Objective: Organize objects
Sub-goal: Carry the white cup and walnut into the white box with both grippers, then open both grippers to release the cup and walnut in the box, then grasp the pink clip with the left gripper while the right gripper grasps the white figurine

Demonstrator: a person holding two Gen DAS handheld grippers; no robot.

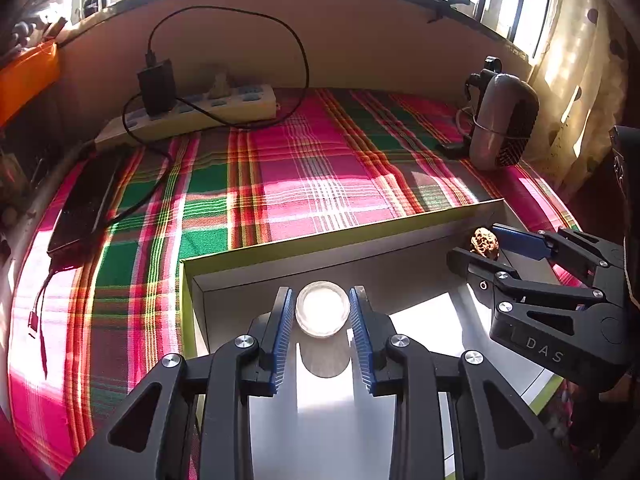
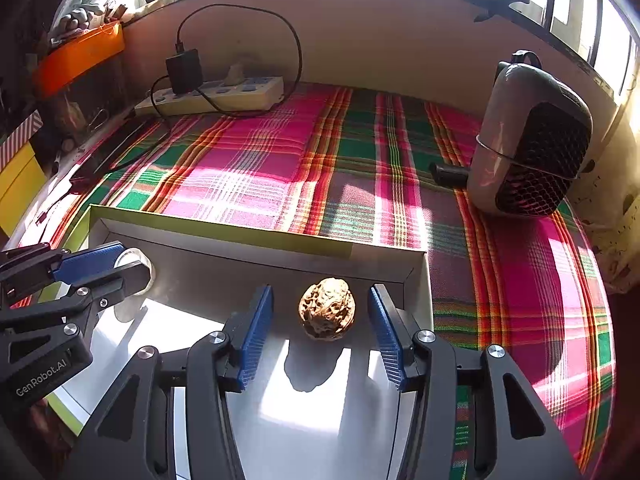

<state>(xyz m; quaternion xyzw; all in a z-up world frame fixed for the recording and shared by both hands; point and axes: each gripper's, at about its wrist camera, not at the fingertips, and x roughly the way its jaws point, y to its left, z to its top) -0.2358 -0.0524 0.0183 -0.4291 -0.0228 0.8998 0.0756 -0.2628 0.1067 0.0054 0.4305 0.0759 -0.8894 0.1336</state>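
In the right wrist view the walnut (image 2: 327, 309) sits low centre on the floor of the box (image 2: 256, 236), straight ahead between the spread pads of the right gripper (image 2: 320, 312), clear of both. In the left wrist view the cup (image 1: 322, 309) lies likewise between the left gripper (image 1: 322, 314) pads, which stand just beside its rim; whether they touch it is unclear. Each gripper would back straight off its own item.

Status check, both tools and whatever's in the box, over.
Left tool open around the small glass dish. Right tool open, walnut loose between its pads. Both items resting in the box. Nothing in the way.
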